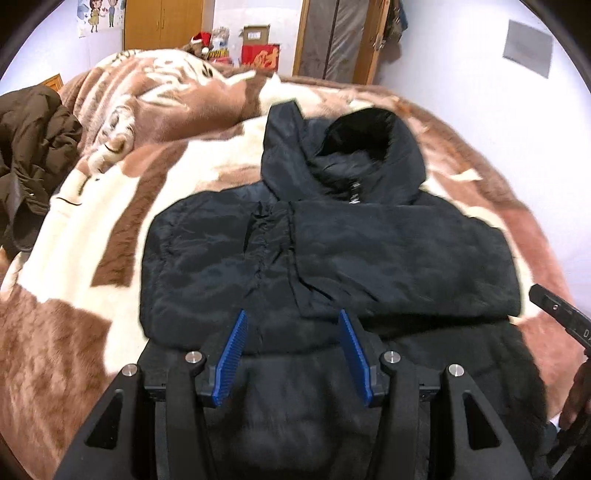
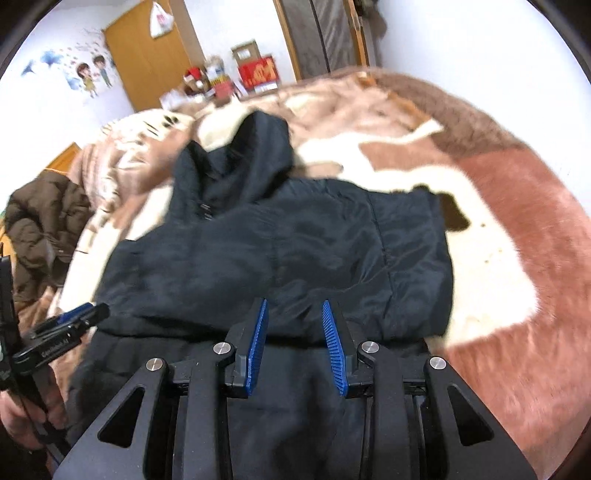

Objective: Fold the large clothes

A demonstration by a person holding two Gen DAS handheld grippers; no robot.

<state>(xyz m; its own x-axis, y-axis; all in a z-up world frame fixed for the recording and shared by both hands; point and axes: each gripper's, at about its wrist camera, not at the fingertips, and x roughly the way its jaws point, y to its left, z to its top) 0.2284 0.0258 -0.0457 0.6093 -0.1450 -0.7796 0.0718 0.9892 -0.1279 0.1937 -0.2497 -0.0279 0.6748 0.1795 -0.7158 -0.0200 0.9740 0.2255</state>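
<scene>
A large black hooded puffer jacket (image 1: 332, 251) lies flat on the bed, hood (image 1: 343, 155) pointing away, both sleeves folded across its chest. It also shows in the right wrist view (image 2: 280, 251). My left gripper (image 1: 293, 317) is open and empty, hovering over the jacket's lower middle. My right gripper (image 2: 293, 306) is open and empty, over the jacket's lower right part. The right gripper's finger shows at the edge of the left wrist view (image 1: 561, 314). The left gripper shows at the left of the right wrist view (image 2: 62, 328).
The bed carries a brown, pink and white plush blanket (image 1: 110, 229). A brown puffer coat (image 1: 33, 147) lies heaped at the bed's left edge, also in the right wrist view (image 2: 44, 221). Boxes (image 1: 258, 48) and a wooden wardrobe (image 1: 162, 22) stand behind the bed.
</scene>
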